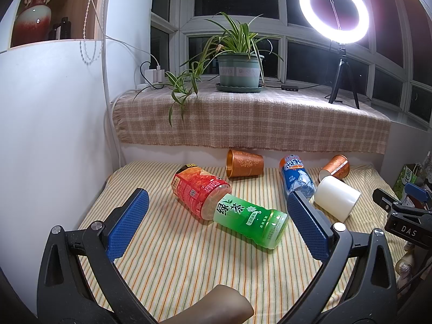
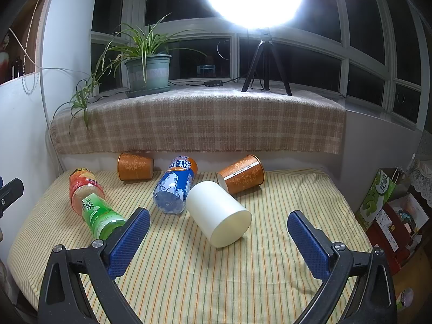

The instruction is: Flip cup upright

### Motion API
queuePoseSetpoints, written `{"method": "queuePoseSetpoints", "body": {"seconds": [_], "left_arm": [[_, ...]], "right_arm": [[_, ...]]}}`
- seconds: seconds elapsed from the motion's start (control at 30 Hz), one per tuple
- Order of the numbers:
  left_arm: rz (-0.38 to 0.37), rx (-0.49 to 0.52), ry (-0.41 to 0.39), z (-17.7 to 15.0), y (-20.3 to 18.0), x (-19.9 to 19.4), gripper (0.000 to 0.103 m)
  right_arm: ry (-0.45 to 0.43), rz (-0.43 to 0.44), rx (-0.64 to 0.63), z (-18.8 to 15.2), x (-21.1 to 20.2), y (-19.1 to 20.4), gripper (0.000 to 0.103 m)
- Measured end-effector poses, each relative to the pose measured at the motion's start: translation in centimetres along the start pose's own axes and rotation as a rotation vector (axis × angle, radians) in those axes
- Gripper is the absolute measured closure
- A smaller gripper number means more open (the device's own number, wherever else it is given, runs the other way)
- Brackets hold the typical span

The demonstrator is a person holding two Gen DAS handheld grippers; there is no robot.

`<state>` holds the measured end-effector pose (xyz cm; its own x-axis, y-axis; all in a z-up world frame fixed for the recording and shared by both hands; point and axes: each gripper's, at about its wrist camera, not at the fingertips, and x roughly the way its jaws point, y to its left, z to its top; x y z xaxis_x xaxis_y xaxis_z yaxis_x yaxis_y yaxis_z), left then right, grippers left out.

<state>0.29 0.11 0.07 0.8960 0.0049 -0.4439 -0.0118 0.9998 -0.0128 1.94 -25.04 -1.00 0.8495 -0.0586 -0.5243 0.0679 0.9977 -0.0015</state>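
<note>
Striped yellow cloth (image 2: 243, 270) is covering the worktop, under a window ledge draped in a checked blanket (image 2: 199, 124) and carrying a potted plant (image 2: 148, 70) and a glaring ring light (image 1: 334, 8).

Both grippers are hovering above the cloth with their jaws spread wide, holding nothing. The right gripper (image 2: 218, 232) is facing the white cup (image 2: 218, 213), which is lying on its side just ahead of the jaws, its flat end pointing toward the camera. The left gripper (image 1: 217, 217) is hanging to the left of the white cup, over a green tea bottle (image 1: 249, 220) lying between its jaws.

Beside the white cup, on its left, a blue bottle (image 2: 175, 186) is lying tipped over; further left a red bottle (image 2: 85, 189) is touching the green one. Behind the white cup, two orange cups (image 2: 241, 174) (image 2: 135, 166) are also lying on their sides near the back wall.

Judging from this, nothing is upright yet: all three cups are waiting to be gripped, turned and stood up, and the white one looks closest to hand.
</note>
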Motion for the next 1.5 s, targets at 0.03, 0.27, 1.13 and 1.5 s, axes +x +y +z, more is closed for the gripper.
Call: {"method": "queuePoseSetpoints", "body": {"seconds": [0.03, 0.27, 1.13, 1.5], "left_arm": [[0.000, 0.000, 0.000, -0.01, 0.00, -0.02, 0.000], [0.000, 0.000, -0.001, 0.00, 0.00, -0.02, 0.000], [0.000, 0.000, -0.001, -0.01, -0.02, -0.04, 0.000], [0.001, 0.000, -0.002, -0.03, -0.02, -0.06, 0.000]], "right_arm": [[0.000, 0.000, 0.000, 0.06, -0.01, 0.02, 0.000], [0.001, 0.000, 0.000, -0.01, 0.02, 0.01, 0.000], [0.004, 0.000, 0.000, 0.04, 0.19, 0.13, 0.000], [0.004, 0.002, -0.001, -0.02, 0.26, 0.18, 0.000]]}}
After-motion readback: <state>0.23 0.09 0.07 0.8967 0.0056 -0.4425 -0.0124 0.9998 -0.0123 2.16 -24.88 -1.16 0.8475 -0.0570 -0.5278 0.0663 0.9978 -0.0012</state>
